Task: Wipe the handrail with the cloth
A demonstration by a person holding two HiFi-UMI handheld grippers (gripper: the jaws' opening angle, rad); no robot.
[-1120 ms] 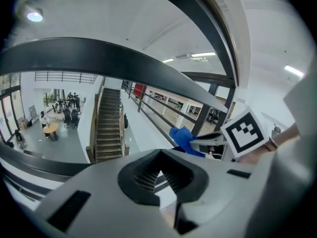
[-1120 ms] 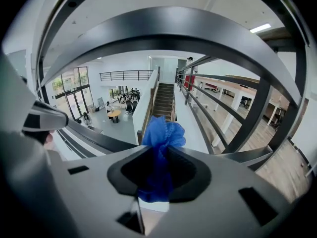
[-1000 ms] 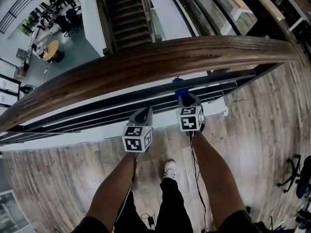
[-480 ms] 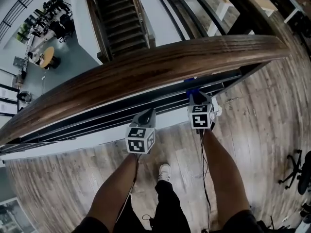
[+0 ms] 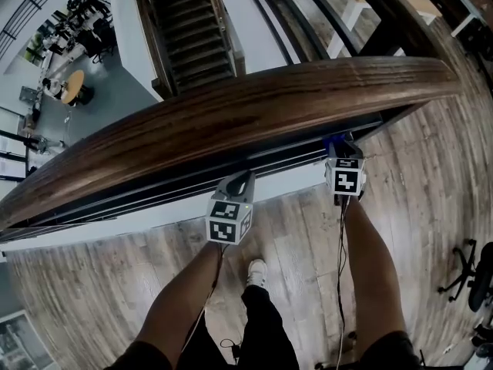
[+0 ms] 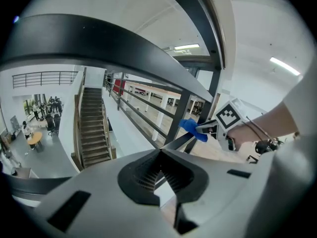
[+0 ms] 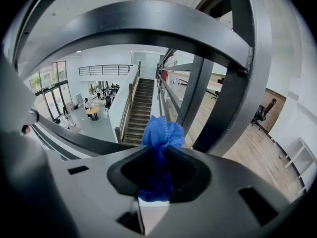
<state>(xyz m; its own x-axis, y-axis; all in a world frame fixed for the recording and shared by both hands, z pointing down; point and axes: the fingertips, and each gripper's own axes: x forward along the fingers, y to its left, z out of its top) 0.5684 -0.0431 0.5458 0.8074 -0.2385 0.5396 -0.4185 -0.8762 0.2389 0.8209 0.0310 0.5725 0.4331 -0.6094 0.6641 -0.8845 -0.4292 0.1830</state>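
Gripping the cloth (image 7: 159, 133) in the right gripper (image 5: 334, 148) below the handrail (image 5: 231, 118), we judge: raise it onto the wood, press flat. Left gripper (image 5: 239, 180) closed, empty.

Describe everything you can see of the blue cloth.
The cloth is bright blue, soft and crumpled into a bunch. The right gripper is shut on its middle, so a ruffled tuft sticks out in front. It is held just under the wooden handrail, near dark metal bars; whether it touches them is unclear.
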